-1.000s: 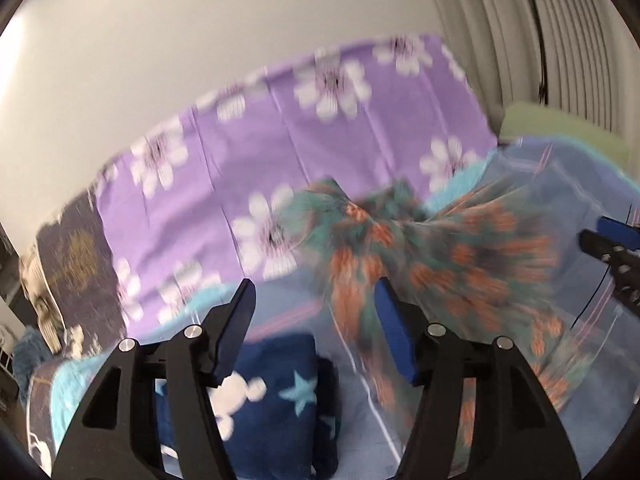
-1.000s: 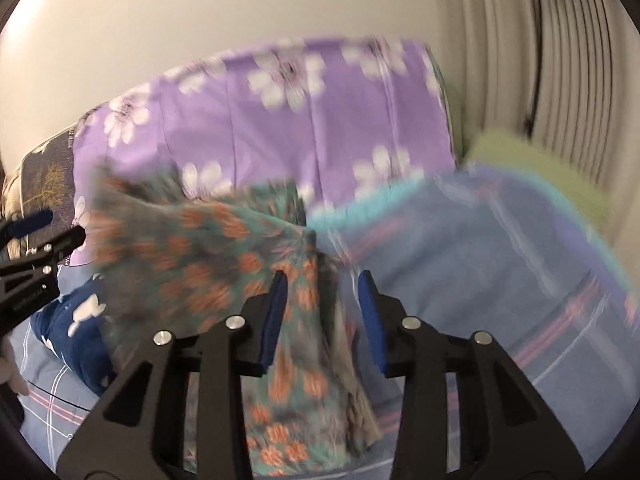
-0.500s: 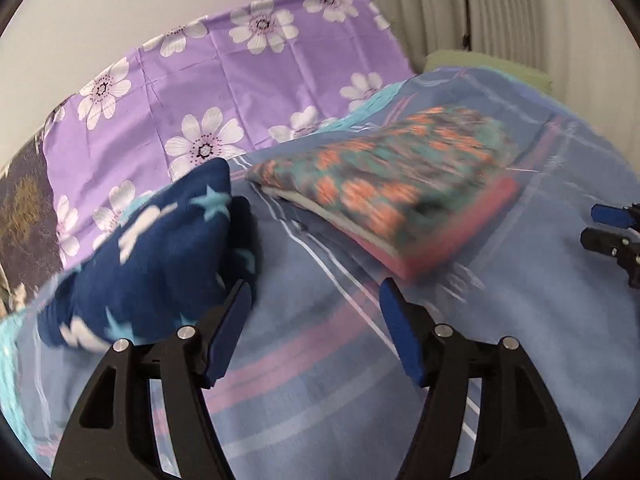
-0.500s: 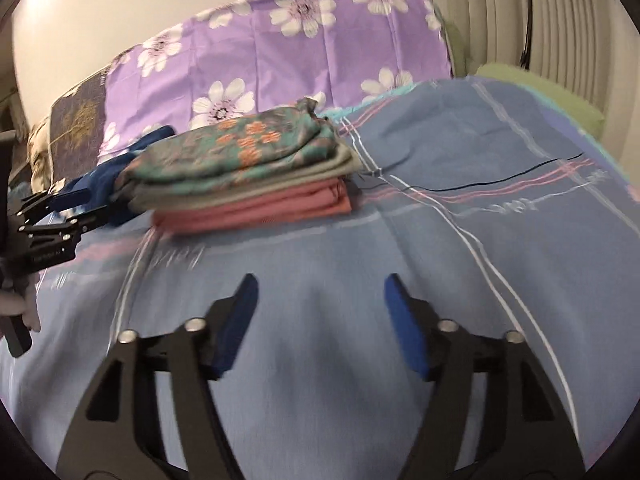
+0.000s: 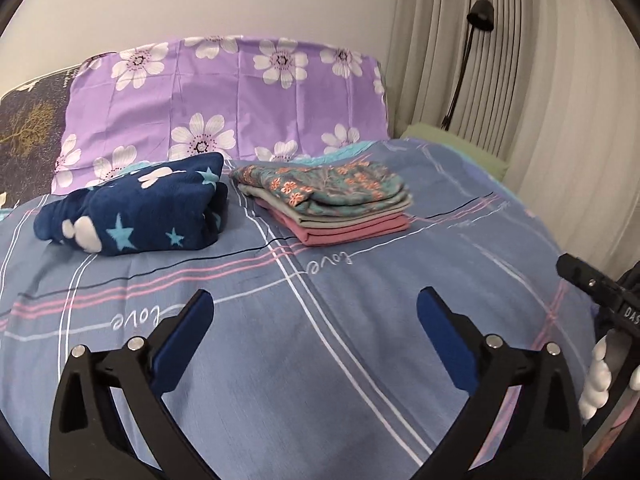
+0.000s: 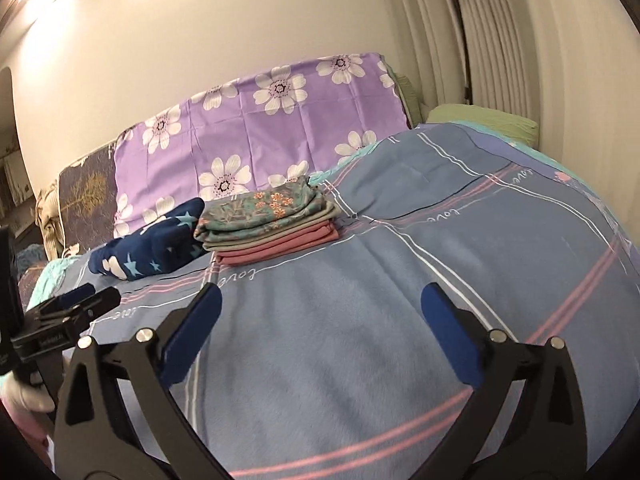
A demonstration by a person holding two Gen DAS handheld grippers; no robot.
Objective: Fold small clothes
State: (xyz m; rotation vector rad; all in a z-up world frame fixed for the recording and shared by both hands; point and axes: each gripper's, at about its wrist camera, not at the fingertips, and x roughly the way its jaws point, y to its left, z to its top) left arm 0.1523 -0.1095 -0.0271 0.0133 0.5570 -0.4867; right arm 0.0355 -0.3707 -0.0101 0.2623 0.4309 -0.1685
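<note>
A folded teal garment with orange flowers (image 5: pixel 324 188) (image 6: pixel 264 210) tops a small stack of folded grey and pink clothes (image 5: pixel 352 228) (image 6: pixel 280 246) on the blue checked bedspread (image 5: pixel 320 360) (image 6: pixel 360 340). Beside the stack, to its left, lies a navy cloth with stars (image 5: pixel 136 212) (image 6: pixel 148 248). My left gripper (image 5: pixel 316 312) hovers well short of the stack, jaws opening wide with nothing between them. My right gripper (image 6: pixel 320 308) is likewise back from the stack, jaws opening, empty. Each gripper shows at the edge of the other's view.
A purple flowered pillow (image 5: pixel 224 100) (image 6: pixel 260 128) leans on the wall behind the clothes, a dark patterned pillow (image 5: pixel 28 136) to its left. Curtains (image 5: pixel 520 80) and a black lamp (image 5: pixel 480 12) stand at the right, with a green cushion (image 6: pixel 480 120) beside them.
Both grippers let go of the floral garment, which now lies folded on the stack. Both drew back toward me over the bedspread, and their jaws spread wide.
</note>
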